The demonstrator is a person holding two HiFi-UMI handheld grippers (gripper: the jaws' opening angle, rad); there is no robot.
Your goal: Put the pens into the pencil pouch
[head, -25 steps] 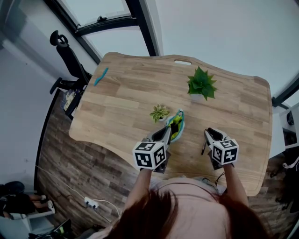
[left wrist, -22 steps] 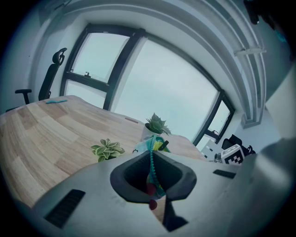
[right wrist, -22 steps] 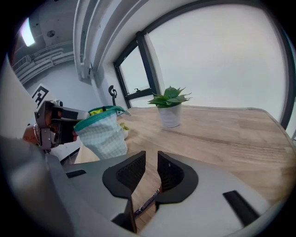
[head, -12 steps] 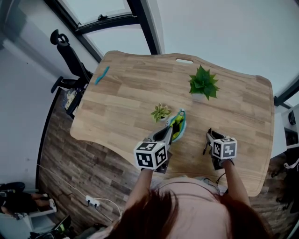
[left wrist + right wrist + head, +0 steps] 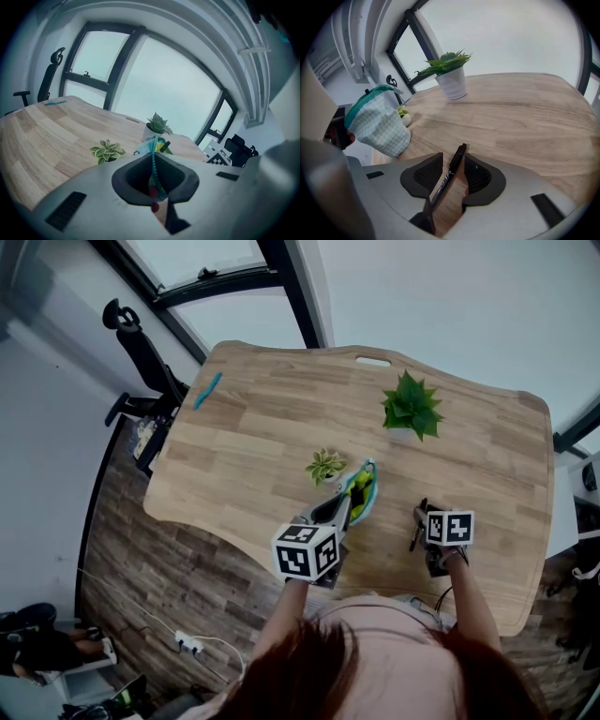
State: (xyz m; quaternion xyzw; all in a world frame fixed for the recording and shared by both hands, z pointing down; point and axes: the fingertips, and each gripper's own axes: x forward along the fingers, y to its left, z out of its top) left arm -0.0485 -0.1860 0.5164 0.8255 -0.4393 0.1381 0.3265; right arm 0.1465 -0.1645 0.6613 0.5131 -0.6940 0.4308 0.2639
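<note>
A mint checked pencil pouch (image 5: 360, 490) with a teal zipper stands open on the wooden table (image 5: 262, 446), with yellow-green and dark pens sticking out of it. My left gripper (image 5: 335, 513) is shut on the pouch's near zipper edge (image 5: 153, 165). A black pen (image 5: 450, 174) lies slanted between the jaws of my right gripper (image 5: 453, 165), which are opening; its pads stand off the pen. In the head view that pen (image 5: 413, 534) shows just left of the right gripper (image 5: 424, 514). From the right gripper view the pouch (image 5: 378, 125) is to the left.
A large potted plant (image 5: 411, 409) stands at the table's back right and a small plant (image 5: 325, 466) sits just left of the pouch. A blue pen (image 5: 207, 390) lies at the far left corner. An office chair (image 5: 141, 352) stands beyond the table's left edge.
My right gripper has sunk toward the table and rolled, so its marker cube now faces the camera more squarely. The left gripper and the pouch have stayed put.
</note>
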